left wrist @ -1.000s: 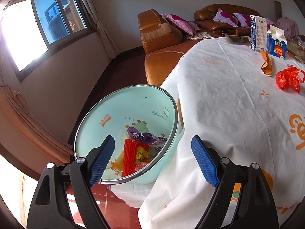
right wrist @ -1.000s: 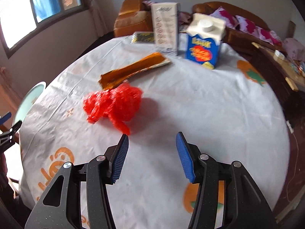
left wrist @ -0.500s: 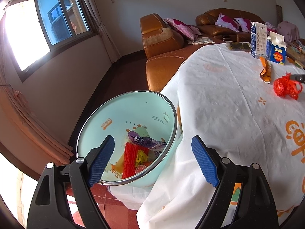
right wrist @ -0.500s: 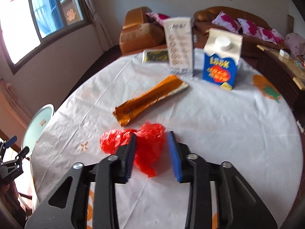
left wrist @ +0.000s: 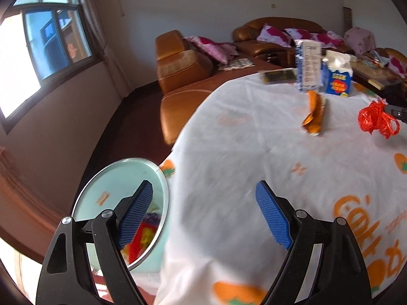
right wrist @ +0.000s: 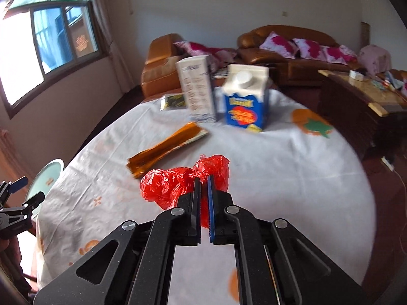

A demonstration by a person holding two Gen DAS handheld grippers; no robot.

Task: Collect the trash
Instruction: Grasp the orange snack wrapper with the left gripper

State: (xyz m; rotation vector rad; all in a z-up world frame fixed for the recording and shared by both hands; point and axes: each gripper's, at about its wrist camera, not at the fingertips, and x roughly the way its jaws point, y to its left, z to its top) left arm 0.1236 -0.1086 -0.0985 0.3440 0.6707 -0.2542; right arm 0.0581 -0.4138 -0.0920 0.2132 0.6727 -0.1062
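Note:
A crumpled red plastic bag (right wrist: 165,185) is pinched between the fingers of my right gripper (right wrist: 202,179), which is shut on it just above the white tablecloth (right wrist: 279,178). The same red bag (left wrist: 376,119) shows at the far right of the left wrist view. An orange foil wrapper (right wrist: 165,150) lies flat behind the bag, also seen as the orange wrapper (left wrist: 314,115). My left gripper (left wrist: 203,216) is open and holds nothing; it hangs over the table's near edge. A mint green bin (left wrist: 114,185) with wrappers inside stands on the floor under its left finger.
A blue juice carton (right wrist: 245,101), a tall white carton (right wrist: 197,91) and a dark packet (right wrist: 173,101) stand at the table's far side. Brown leather sofas (left wrist: 183,76) lie beyond. A wooden side table (right wrist: 368,96) is to the right. My left gripper (right wrist: 17,198) shows at the table's left edge.
My right gripper closed on the red bag and lifted slightly. My left gripper swung right and up, from over the bin to over the table's edge.

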